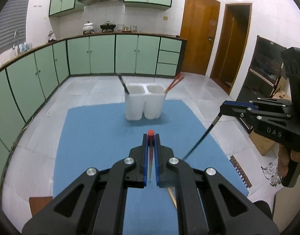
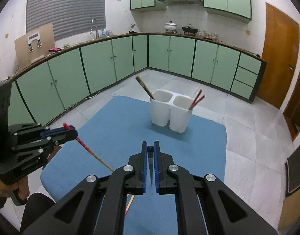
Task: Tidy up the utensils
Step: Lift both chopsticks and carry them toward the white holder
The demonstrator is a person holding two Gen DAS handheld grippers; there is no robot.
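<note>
White two-compartment plastic holder [image 2: 170,110] on blue mat [image 2: 114,121] holds dark chopstick [image 2: 145,87], red pair [image 2: 197,99]. Left gripper [image 1: 151,137] clamped on red-topped wooden chopstick [image 2: 87,148], right gripper [image 2: 150,146] on dark chopstick [image 1: 201,137], both near holder, undeposited.

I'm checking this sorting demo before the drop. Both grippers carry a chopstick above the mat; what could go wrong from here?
1. The left gripper pinches the red chopstick near its top, so the long free end may swing and miss the white holder.
2. The right gripper holds the dark chopstick likewise; the two hanging ends could cross.
3. The red chopsticks already lean out of one compartment, and an incoming tip might knock them.
</note>
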